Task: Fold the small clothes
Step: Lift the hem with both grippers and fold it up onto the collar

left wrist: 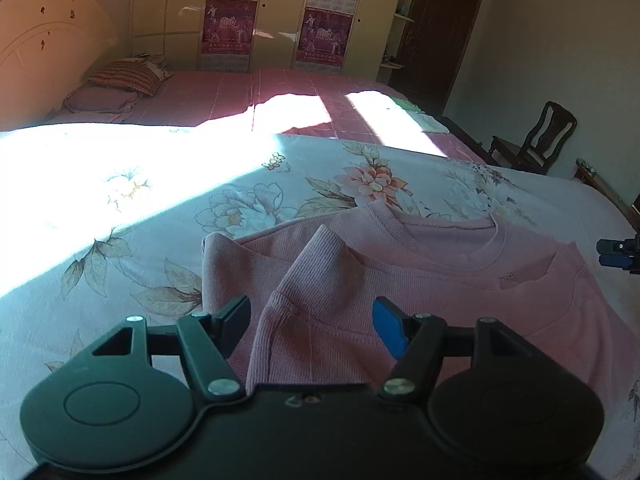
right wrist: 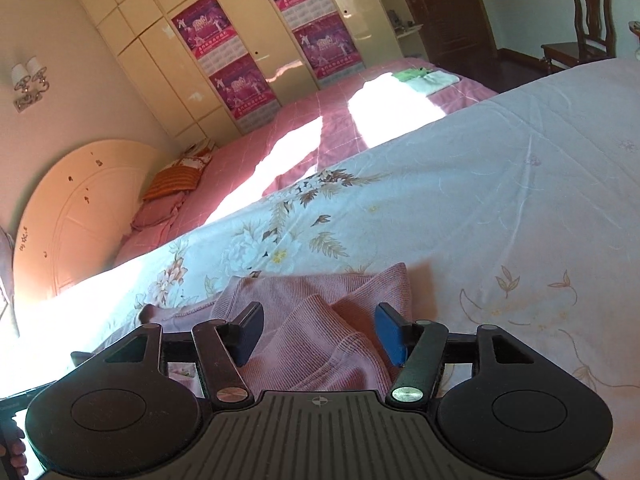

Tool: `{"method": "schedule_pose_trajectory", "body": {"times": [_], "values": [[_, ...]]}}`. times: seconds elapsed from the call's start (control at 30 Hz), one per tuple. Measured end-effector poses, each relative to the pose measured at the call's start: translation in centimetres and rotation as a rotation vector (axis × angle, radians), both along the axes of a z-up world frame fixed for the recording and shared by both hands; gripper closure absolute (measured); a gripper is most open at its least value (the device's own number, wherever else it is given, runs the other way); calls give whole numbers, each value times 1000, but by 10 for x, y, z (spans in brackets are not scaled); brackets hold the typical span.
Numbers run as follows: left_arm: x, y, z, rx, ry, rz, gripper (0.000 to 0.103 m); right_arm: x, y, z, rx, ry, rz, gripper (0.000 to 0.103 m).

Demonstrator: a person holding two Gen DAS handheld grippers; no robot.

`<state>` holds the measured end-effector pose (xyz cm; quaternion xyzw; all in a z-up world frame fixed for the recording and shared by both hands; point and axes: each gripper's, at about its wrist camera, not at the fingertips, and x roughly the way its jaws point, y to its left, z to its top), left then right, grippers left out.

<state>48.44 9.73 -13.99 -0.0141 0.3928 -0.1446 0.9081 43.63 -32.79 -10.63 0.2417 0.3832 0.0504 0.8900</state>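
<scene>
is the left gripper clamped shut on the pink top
No, the left gripper stands open, with a raised fold of the pink top between its fingers and a gap on each side.

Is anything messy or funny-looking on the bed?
Yes, the pink top isn't flat. Its sleeve is bunched into a peak between the open jaws of the left gripper, and another folded-in part humps up between the right gripper's open jaws. Nothing looks torn or spilled on the flowered bedspread.
</scene>
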Motion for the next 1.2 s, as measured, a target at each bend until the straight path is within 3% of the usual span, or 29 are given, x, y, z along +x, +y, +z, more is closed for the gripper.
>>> {"method": "schedule_pose_trajectory", "body": {"times": [0.13, 0.33, 0.37, 0.4, 0.43, 0.53, 0.57, 0.6, 0.63, 0.7, 0.77, 0.9, 1.0, 1.1, 1.2], "values": [[19, -8, -13, 28, 17, -1, 37, 12, 14, -14, -85, 29, 69, 42], [35, -22, -28, 68, 38, -80, 42, 34, 27, -28, -162, 26, 166, 42], [36, -23, -29, 61, 35, -90, 46, 37, 30, -31, -187, 31, 183, 42], [36, -23, -30, 55, 38, -98, 63, 39, 34, -36, -209, 31, 210, 42], [36, -23, -30, 55, 38, -102, 72, 40, 37, -38, -217, 30, 235, 42], [36, -19, -28, 46, 31, -118, 89, 45, 46, -46, -273, 41, 305, 56], [35, -17, -26, 41, 27, -120, 89, 46, 48, -47, -280, 45, 327, 61], [33, -16, -24, 43, 15, -119, 92, 47, 49, -47, -275, 52, 365, 81], [30, -16, -22, 48, 0, -120, 93, 47, 51, -46, -288, 51, 379, 91], [24, -18, -19, 62, -31, -123, 93, 44, 53, -41, -309, 38, 408, 94], [16, -16, -12, 46, -78, -100, 94, 39, 50, -35, -310, 7, 381, 96], [8, -7, 1, -18, -161, -6, 94, 29, 30, -13, -223, -79, 216, 97], [13, -3, 7, -27, -205, 74, 94, 28, 34, -1, -271, -133, 144, 97], [27, -3, 6, -43, -201, 156, 94, 42, 37, -5, -274, -112, 94, 97], [37, -12, -5, 4, -187, 194, 94, 57, 43, -20, -277, -69, 55, 97]]}}
